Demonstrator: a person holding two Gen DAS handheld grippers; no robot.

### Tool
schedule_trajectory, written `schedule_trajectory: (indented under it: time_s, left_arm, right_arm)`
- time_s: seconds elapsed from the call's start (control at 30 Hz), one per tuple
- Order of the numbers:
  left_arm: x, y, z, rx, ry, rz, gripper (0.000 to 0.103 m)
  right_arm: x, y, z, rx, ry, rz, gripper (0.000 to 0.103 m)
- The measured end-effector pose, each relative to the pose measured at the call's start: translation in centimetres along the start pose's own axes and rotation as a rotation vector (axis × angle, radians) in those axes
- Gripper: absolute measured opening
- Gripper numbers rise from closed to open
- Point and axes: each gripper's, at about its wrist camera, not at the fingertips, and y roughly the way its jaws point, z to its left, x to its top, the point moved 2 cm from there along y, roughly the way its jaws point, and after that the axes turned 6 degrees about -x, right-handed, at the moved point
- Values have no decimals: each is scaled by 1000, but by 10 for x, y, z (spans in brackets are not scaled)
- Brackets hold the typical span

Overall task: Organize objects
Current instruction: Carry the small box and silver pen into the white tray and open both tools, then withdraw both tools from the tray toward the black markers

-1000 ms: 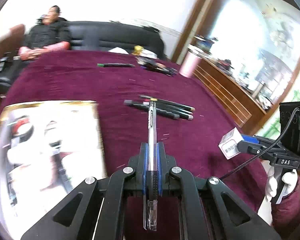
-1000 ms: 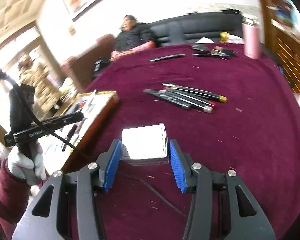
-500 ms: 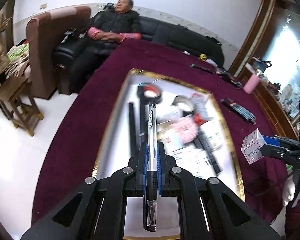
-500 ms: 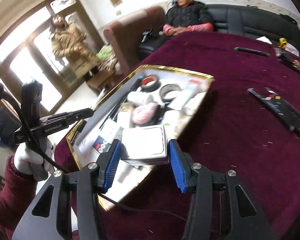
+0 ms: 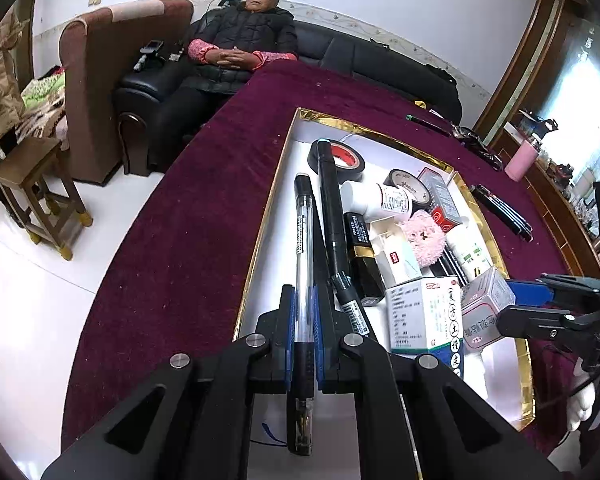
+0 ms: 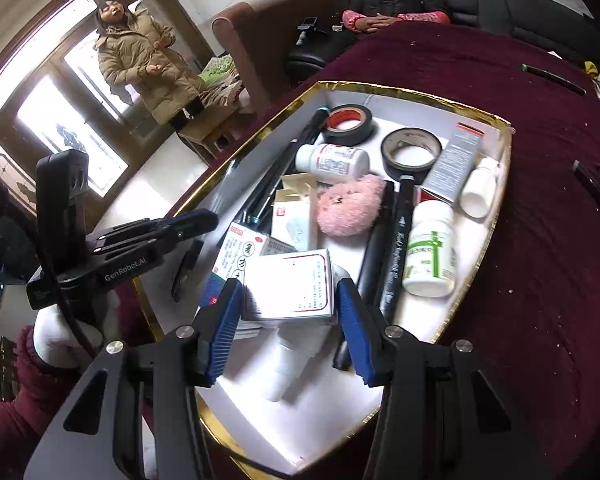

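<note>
A clear pen (image 5: 302,280) was held clamped in the left tongs (image 5: 302,344), its long axis running toward twelve o'clock over the gold-rimmed tray (image 5: 460,188) on the maroon surface (image 5: 172,240). A small white box (image 6: 288,284) was gripped by the right tongs (image 6: 288,312) above the tray's crowded near end, at three o'clock from the pen. Bare tray floor was seen directly beneath the pen, nearer the left tongs.

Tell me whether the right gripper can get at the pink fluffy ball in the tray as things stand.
Probably not yet. The right gripper is full, its jaws around a small white box. The pink fluffy ball lies uncovered further into the tray, so the path looks free once the box is dropped.
</note>
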Motion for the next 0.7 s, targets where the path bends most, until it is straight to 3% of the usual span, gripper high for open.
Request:
schedule_trajectory:
  time_s: [0.27,0.3,0.33,0.37,0.43,0.5,0.7]
  left_arm:
    - [2,-3,1,-14,-10,-24,11]
    - [2,-5,0,-18,-7,-29,17]
    - [2,-7,-2,-23,-2,-40,29]
    - [3,-9,-4,-43,2,-47,33]
    - [4,-12,-9,-78,8,-61,54]
    - [5,-18,-16,-67,26,-88,62]
    - [9,-34,-28,-105,20,-144,62]
  right_arm:
    - [4,6,23,-66,-66,-13,49]
    - [4,7,24,-86,-72,-21,49]
    - [4,5,26,-102,-80,-31,49]
    - [4,3,27,-110,-87,-41,49]
    - [4,-2,28,-122,-91,-59,50]
    - [4,-10,29,-155,-99,-86,50]
    - [0,-42,29,-269,-119,-186,52]
